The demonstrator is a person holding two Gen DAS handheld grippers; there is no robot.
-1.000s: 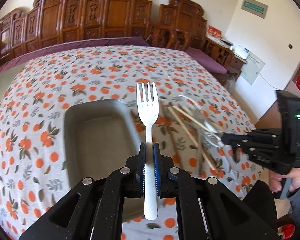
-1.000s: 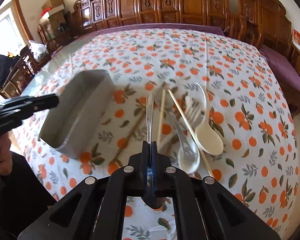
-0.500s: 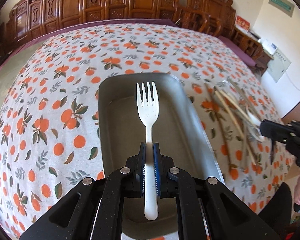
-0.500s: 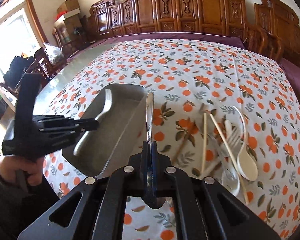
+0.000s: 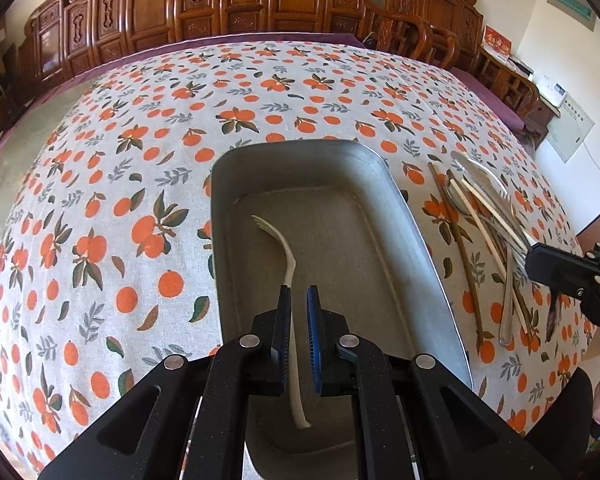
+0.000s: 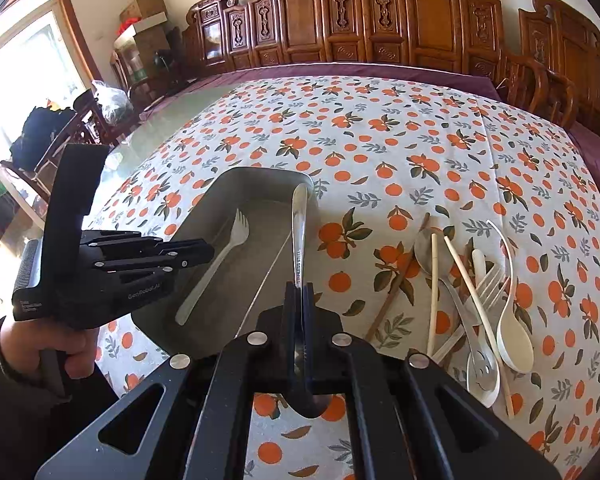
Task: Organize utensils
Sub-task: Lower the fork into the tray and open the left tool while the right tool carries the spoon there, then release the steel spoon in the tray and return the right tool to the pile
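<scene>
Far left, right wrist view: a person's hand (image 6: 56,344) grips the left hand-held gripper (image 6: 210,252), aimed down into the grey metal tray (image 6: 266,172) on the worktop (image 6: 420,140), which has an orange-print cloth. Jaws are narrow, w/ the white fork (image 6: 217,271) between them at mid-handle. Fork is inside the tray, tines toward the far end. Left wrist view shows it turned on edge, close to one pad w/ a sliver of gap at the other, so the grip looks loose; can't tell if the tines touch the tray floor.

Fork looks like thin plastic: prob. v. light, a bit bendy, slick, prone to rolling between pads. Best hold is mid-handle across the flat width, not the tines.

Centre: right hand-held gripper (image 6: 300,292) is clamped tight on a steel utensil (image 6: 299,240), polished, "stainless steel" stamped on the handle. Handle points fwd, tip over the tray's near-right rim; working end is hidden under the jaws. Prob. heavier than the fork, rigid, slippery; needs a firm pinch.

Right: loose pile on the cloth, well apart from the tray: brown chopstick (image 6: 400,276), pale chopsticks (image 6: 432,292), another white fork (image 6: 488,280), slotted steel spoon (image 6: 480,364), cream spoon (image 6: 514,340). They overlap, so expect snagging. Chopsticks are thin and will roll; take them near the middle.
</scene>
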